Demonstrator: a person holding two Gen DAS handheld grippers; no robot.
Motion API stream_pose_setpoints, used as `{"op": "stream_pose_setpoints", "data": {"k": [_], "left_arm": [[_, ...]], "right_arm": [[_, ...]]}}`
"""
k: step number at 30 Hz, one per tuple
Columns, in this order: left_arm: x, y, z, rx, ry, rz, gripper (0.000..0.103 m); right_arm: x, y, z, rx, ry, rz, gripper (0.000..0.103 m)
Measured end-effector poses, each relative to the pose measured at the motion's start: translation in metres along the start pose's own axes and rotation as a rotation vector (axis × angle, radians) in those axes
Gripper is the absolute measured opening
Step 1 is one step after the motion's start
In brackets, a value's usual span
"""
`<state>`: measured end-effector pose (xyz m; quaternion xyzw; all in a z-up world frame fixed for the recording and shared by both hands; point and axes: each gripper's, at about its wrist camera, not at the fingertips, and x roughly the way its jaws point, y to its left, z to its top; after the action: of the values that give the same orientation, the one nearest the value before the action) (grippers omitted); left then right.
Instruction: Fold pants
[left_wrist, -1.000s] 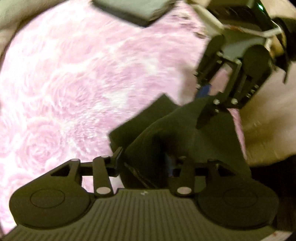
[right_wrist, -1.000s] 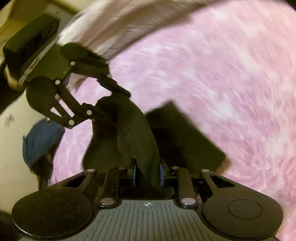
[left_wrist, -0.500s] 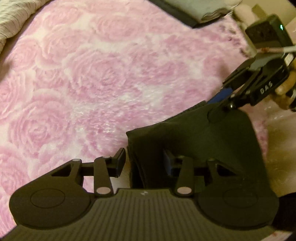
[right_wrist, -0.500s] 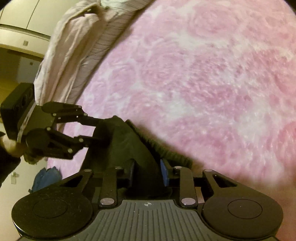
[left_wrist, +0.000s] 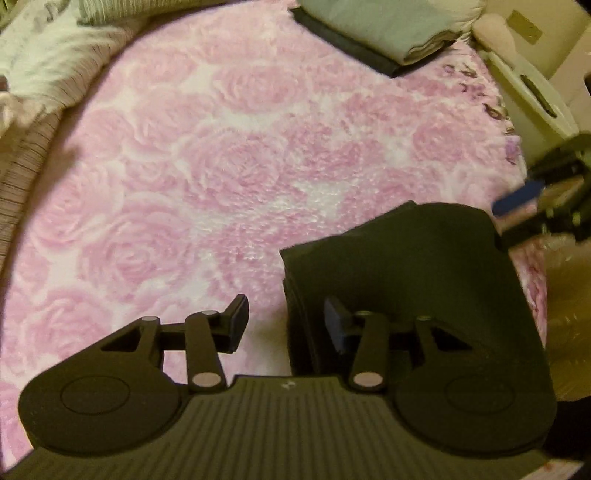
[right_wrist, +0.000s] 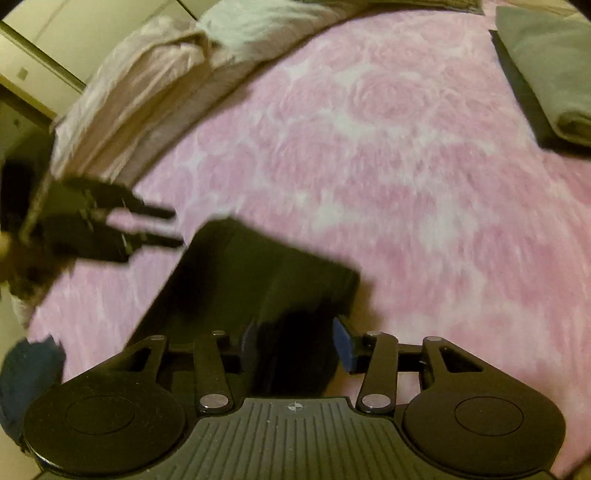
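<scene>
The black pants (left_wrist: 406, 266) lie folded into a flat rectangle on the pink rose blanket (left_wrist: 221, 166). My left gripper (left_wrist: 286, 325) hangs open over their left edge: one finger is above the blanket, the other above the cloth, and neither pad presses. In the right wrist view my right gripper (right_wrist: 295, 345) straddles the near end of the pants (right_wrist: 258, 280). Its jaws are opening, with dark cloth lying loose between the pads. Each gripper also shows blurred in the other's view: the right gripper (left_wrist: 517, 218) beside the pants' far corner, the left gripper (right_wrist: 173, 227) just off their edge.
A stack of folded grey and dark clothes (left_wrist: 388, 33) lies at the blanket's far side. Striped beige bedding (left_wrist: 44, 74) is bunched along the left. A white box (left_wrist: 528, 85) stands past the right edge. A blue cloth (right_wrist: 26, 376) lies off the blanket.
The pants, held up and draped a second ago, now lie flat on the blanket. The right gripper's jaws have widened off the cloth and it has drawn back. The left gripper no longer pinches fabric.
</scene>
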<state>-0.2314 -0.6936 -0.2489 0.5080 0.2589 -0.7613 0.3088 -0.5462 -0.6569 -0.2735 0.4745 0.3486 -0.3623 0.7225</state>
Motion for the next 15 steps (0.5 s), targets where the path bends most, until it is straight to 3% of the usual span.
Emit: {"op": "stream_pose_setpoints", "data": {"k": [5,15], "left_arm": [[-0.031,-0.025,-0.035,0.072,-0.021,0.002,0.04],[-0.061,-0.07,-0.106,0.163,-0.03,-0.032,0.04]], "right_arm": [[-0.008,0.04,-0.051,0.039,0.025,-0.089,0.043],[-0.035,0.094,-0.128,0.126,-0.057,-0.167,0.043]]}}
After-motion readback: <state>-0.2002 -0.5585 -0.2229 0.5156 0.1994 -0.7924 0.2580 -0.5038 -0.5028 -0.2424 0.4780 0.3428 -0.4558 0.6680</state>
